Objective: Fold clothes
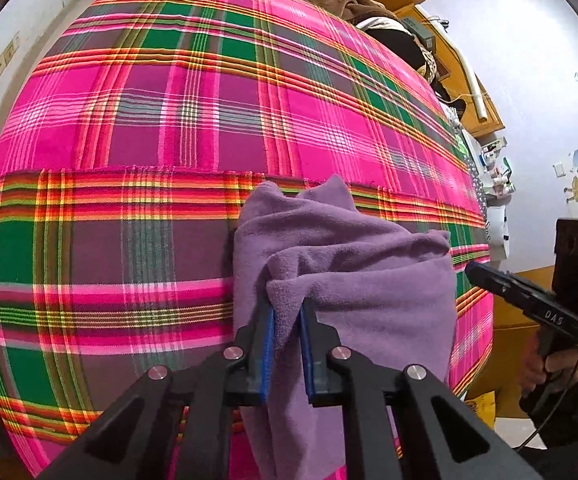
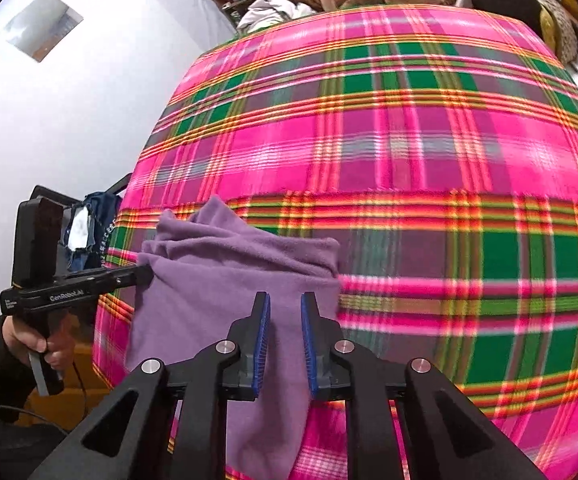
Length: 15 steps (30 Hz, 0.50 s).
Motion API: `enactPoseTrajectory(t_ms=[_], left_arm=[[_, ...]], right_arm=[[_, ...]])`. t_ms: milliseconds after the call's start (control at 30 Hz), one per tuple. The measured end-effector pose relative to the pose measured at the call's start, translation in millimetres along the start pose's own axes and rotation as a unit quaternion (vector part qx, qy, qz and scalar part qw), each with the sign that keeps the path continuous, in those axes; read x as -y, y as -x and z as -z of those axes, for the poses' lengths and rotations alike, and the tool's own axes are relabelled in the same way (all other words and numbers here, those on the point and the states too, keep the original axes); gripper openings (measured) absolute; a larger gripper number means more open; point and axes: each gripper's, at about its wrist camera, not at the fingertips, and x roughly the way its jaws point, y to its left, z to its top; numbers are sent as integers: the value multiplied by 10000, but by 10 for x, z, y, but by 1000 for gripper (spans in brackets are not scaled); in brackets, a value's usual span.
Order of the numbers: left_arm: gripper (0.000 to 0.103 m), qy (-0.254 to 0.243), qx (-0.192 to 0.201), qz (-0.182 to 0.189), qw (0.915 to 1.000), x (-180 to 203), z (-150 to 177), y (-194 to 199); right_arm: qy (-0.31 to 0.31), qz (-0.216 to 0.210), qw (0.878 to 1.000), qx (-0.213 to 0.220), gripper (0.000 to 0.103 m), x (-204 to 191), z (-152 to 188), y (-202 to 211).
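On plaid blanket (image 1: 129, 152), bunched purple cloth (image 1: 349, 264), long axis unclear, left claw (image 1: 287, 320) pinching a fold, right claw (image 2: 285, 320) slightly parted.

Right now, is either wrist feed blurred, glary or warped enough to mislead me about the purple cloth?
Left wrist: sharp, with the purple cloth crisp; the plaid bedspread bulges from fisheye warp. Right wrist: plaid bedspread smeared toward the right edge, cloth fairly sharp. No glare on the cloth in either view; dark corners are lens vignette.
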Motion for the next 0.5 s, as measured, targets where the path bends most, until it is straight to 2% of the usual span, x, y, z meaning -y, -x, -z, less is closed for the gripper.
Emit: enactPoseTrajectory(t_ms=[200,433,500], left_arm=[[13,-43,-56,-82,9999,7,-27,-52],[13,-64,-43,-129,9999,1,1,-17],[13,-57,-33,-135,9999,-3,3,-15]], right_arm=[[371,305,9984,-310,12,-64,-107,-351],[376,99,9992,-44,11,-162,-247,-165],[395,201,9988,-223,11,-144,-281,-312]])
